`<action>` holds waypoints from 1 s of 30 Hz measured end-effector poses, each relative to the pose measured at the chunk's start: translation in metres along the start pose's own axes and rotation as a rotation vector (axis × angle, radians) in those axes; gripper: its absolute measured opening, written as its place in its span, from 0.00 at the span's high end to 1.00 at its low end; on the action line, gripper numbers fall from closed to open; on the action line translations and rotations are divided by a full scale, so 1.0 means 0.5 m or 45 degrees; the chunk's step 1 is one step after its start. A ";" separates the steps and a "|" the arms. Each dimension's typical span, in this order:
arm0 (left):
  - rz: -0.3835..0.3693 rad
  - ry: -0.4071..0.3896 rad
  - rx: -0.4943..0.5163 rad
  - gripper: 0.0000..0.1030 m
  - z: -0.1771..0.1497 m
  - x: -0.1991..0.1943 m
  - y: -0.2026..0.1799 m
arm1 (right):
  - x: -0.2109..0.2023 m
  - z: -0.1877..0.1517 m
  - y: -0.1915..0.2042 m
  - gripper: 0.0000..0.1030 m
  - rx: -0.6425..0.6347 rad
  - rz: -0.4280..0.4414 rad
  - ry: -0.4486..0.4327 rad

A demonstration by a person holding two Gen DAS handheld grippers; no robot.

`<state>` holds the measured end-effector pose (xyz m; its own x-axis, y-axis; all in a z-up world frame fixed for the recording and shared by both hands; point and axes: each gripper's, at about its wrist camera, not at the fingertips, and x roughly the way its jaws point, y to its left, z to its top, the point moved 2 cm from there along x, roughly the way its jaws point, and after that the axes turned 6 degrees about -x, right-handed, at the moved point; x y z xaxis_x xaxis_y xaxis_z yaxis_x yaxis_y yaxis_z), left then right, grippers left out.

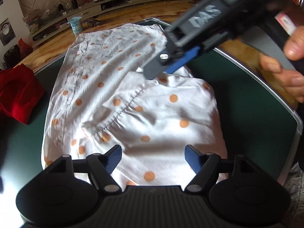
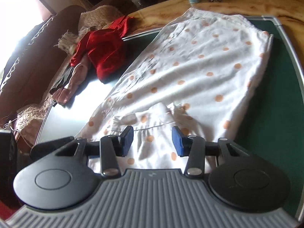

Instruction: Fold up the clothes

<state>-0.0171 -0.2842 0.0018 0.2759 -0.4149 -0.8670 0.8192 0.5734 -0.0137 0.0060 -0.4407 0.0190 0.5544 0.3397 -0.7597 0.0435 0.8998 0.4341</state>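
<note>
At the left edge of the green mat (image 1: 247, 114) a crumpled red garment (image 1: 17, 93) lies in a heap, partly off the mat toward the sofa. Just right of it, filling the middle of the mat, lies the white garment with orange polka dots (image 1: 106, 72), spread long from the near edge to the far edge, with its gathered, stitched part (image 1: 121, 110) doubled over the near half (whether that is a fold or a loose flop I cannot tell). The left gripper (image 1: 153, 156) hovers above the near hem with its jaws wide and nothing between them. Further right, the right gripper (image 1: 163, 72) reaches in from the right edge, held by a hand (image 1: 283, 70); its own view shows the jaws apart and bare, over the gathered part.

Thin, limp and light, the cloth should crease easily and sag or slide if pinched in the middle. I would judge the hems and corners, or the firmer gathered seam, the better holds.
</note>
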 end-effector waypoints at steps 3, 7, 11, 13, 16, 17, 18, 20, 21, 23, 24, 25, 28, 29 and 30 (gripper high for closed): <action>0.006 0.003 0.020 0.24 -0.028 -0.004 -0.022 | 0.050 0.009 0.009 0.50 -0.023 -0.057 0.069; -0.012 0.039 -0.001 0.24 -0.048 0.005 -0.028 | 0.097 0.015 0.002 0.50 -0.066 -0.195 0.119; -0.014 0.040 -0.021 0.23 -0.054 0.003 -0.023 | 0.095 0.012 0.015 0.50 -0.124 -0.236 0.116; -0.017 0.040 -0.037 0.21 -0.058 -0.007 -0.019 | 0.074 0.007 0.035 0.50 -0.156 -0.273 0.064; -0.027 0.028 -0.082 0.17 -0.068 -0.034 -0.006 | 0.008 -0.012 0.076 0.50 -0.217 -0.320 -0.062; -0.029 0.024 -0.102 0.17 -0.074 -0.044 -0.001 | -0.014 -0.021 0.091 0.50 -0.240 -0.338 -0.100; -0.023 0.017 -0.117 0.17 -0.079 -0.056 0.005 | -0.033 -0.031 0.108 0.50 -0.261 -0.360 -0.129; -0.014 -0.001 -0.154 0.17 -0.092 -0.082 0.019 | -0.068 -0.063 0.138 0.50 -0.290 -0.407 -0.176; -0.011 -0.011 -0.175 0.16 -0.099 -0.096 0.027 | -0.085 -0.080 0.153 0.50 -0.304 -0.430 -0.201; 0.001 -0.033 -0.217 0.15 -0.117 -0.127 0.045 | -0.118 -0.120 0.181 0.48 -0.308 -0.454 -0.264; 0.010 -0.042 -0.236 0.15 -0.128 -0.142 0.056 | -0.131 -0.142 0.193 0.39 -0.297 -0.458 -0.295; 0.022 -0.046 -0.247 0.14 -0.140 -0.156 0.067 | -0.141 -0.164 0.203 0.34 -0.276 -0.460 -0.323; 0.060 -0.059 -0.281 0.14 -0.179 -0.198 0.100 | -0.150 -0.225 0.227 0.24 -0.190 -0.410 -0.320; 0.072 -0.063 -0.293 0.14 -0.192 -0.212 0.111 | -0.150 -0.243 0.233 0.24 -0.159 -0.388 -0.305; 0.085 -0.067 -0.304 0.14 -0.205 -0.226 0.122 | -0.147 -0.263 0.238 0.24 -0.110 -0.374 -0.289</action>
<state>-0.0497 -0.1299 0.0481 0.3563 -0.4032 -0.8429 0.6578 0.7489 -0.0802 -0.1390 -0.3225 0.0630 0.6989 0.0032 -0.7152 0.1630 0.9730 0.1636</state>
